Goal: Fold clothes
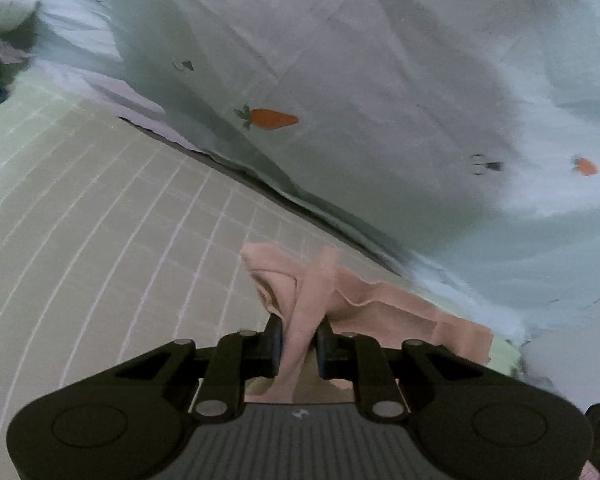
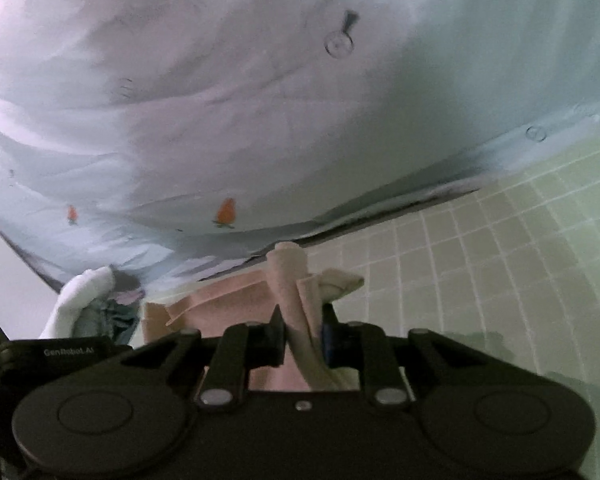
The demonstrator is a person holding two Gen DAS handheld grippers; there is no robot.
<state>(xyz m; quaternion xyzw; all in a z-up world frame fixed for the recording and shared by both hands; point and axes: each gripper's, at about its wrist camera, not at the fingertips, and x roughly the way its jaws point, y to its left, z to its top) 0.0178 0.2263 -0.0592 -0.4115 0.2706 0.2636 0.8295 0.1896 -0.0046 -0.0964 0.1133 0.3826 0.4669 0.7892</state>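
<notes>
Both-handed grasp: left gripper and right gripper — jaws narrow, pinching the pink garment — hold its edge taut over the mat, probably for folding.

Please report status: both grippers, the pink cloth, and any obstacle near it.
Left gripper, right gripper: both shut on pink cloth. Cloth bunched, over grid mat. Carrot-print sheet close behind.

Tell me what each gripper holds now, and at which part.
The left gripper and the right gripper each pinch a bunched edge of the pink garment. Which corner or hem cannot be told.
</notes>
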